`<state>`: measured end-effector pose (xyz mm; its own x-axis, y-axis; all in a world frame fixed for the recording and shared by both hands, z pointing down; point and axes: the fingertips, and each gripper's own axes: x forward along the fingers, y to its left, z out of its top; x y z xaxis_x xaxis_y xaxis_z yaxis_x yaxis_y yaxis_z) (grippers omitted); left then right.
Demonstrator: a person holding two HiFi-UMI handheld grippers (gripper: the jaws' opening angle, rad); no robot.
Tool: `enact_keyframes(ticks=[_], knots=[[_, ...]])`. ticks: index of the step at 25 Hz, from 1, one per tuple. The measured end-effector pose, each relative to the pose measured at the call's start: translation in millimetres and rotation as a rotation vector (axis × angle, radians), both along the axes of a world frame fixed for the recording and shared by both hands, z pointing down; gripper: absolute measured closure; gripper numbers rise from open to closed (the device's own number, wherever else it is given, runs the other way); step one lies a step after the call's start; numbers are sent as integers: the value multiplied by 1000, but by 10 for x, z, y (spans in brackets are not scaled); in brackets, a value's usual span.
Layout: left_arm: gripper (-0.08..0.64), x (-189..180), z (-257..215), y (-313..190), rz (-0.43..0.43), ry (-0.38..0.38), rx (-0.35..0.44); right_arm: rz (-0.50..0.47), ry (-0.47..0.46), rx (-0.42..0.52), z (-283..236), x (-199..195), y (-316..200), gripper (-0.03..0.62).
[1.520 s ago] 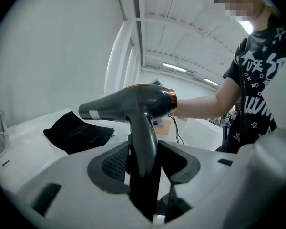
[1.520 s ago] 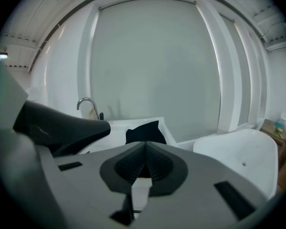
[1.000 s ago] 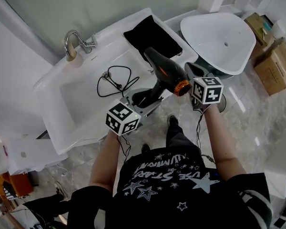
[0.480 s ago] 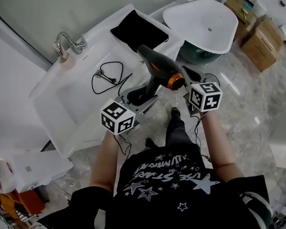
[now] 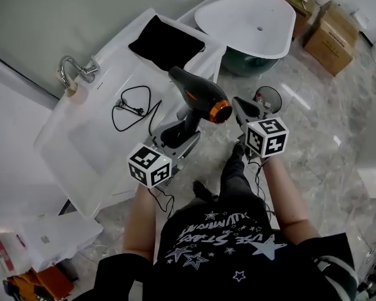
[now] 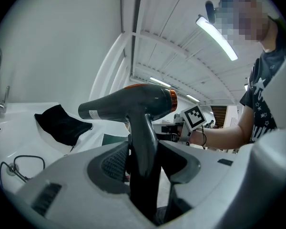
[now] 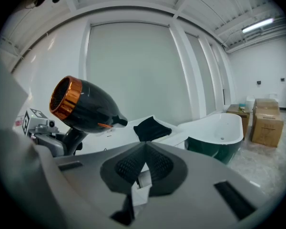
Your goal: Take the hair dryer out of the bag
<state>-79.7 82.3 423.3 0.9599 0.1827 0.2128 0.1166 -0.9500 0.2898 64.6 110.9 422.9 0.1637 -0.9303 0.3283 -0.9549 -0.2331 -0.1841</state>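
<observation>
The black hair dryer (image 5: 197, 99) with an orange rear ring hangs in the air off the counter's edge, outside the bag. My left gripper (image 5: 182, 132) is shut on its handle (image 6: 143, 142), and the body (image 6: 128, 104) points left above the jaws. The black bag (image 5: 166, 42) lies flat on the white counter (image 5: 122, 61); it also shows as a dark heap, the bag (image 6: 62, 125). My right gripper (image 5: 237, 102) stands just right of the orange ring, jaws shut with nothing gripped (image 7: 144, 163). From there the dryer (image 7: 83, 106) is up at the left.
A loose black cord (image 5: 133, 105) lies in the white sink basin (image 5: 81, 143), with a chrome faucet (image 5: 72, 74) behind. A white bathtub (image 5: 250, 21) and cardboard boxes (image 5: 329, 39) stand to the right on the marble floor. The person's legs are directly below the grippers.
The left gripper has carried the dryer away from the bag and off the counter's edge. The shut right gripper has moved along beside it. The head view has swung too.
</observation>
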Motion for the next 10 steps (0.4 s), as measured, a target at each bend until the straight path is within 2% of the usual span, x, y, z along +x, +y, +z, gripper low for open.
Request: enact_keyframes(ticks=[10], knots=[[359, 17, 55, -8, -3, 6, -27, -1, 11, -12, 52, 17, 34, 586]])
